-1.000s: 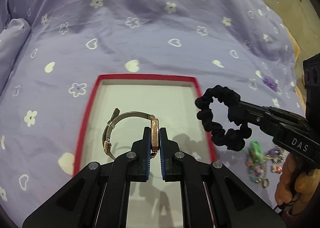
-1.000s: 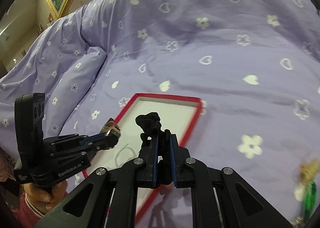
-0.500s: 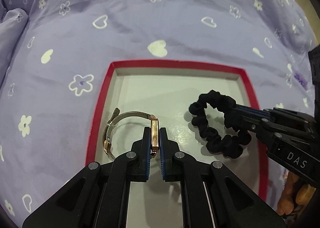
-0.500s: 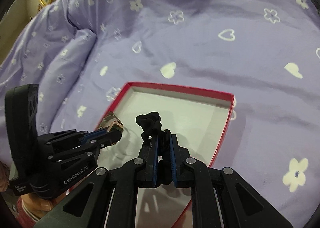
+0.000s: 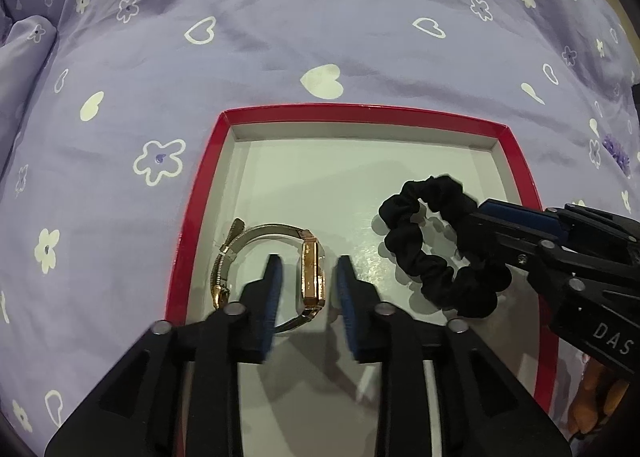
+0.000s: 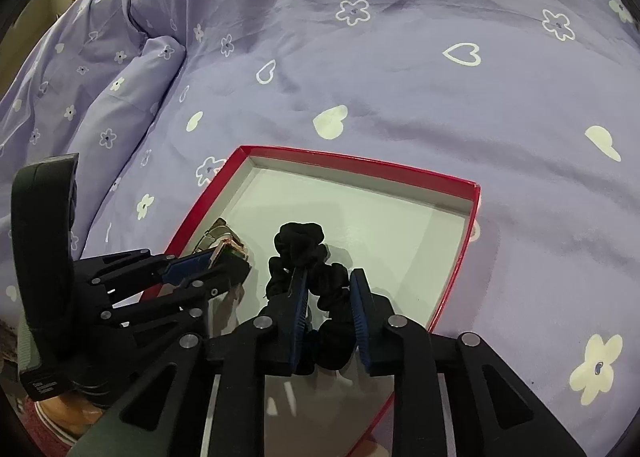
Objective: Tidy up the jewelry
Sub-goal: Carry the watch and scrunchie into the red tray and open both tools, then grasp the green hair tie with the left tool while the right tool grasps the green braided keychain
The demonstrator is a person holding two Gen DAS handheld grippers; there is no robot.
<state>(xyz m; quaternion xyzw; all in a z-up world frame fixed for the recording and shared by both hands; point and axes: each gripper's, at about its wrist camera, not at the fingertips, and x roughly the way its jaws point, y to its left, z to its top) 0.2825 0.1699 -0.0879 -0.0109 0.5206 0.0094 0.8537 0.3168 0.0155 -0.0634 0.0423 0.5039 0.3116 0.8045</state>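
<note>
Inside the red tray (image 5: 192,217), the left gripper (image 5: 308,277) is opening, its pads clear of the watch (image 5: 312,277) between them; the right gripper (image 6: 328,297) is opening around the black scrunchie (image 6: 298,245), possibly still touching.

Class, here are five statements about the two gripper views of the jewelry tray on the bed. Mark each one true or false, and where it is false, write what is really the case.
1. The watch lies inside the red-rimmed tray. True.
2. The scrunchie is white. False: it is black.
3. The tray sits on a bare wooden table. False: it rests on a purple bedspread printed with flowers and hearts.
4. The left gripper has its jaws opening, with the watch case between them and a gap on each side. True.
5. The scrunchie lies outside the tray on the bedspread. False: it is over the tray's floor, between the opening jaws of the right gripper.
</note>
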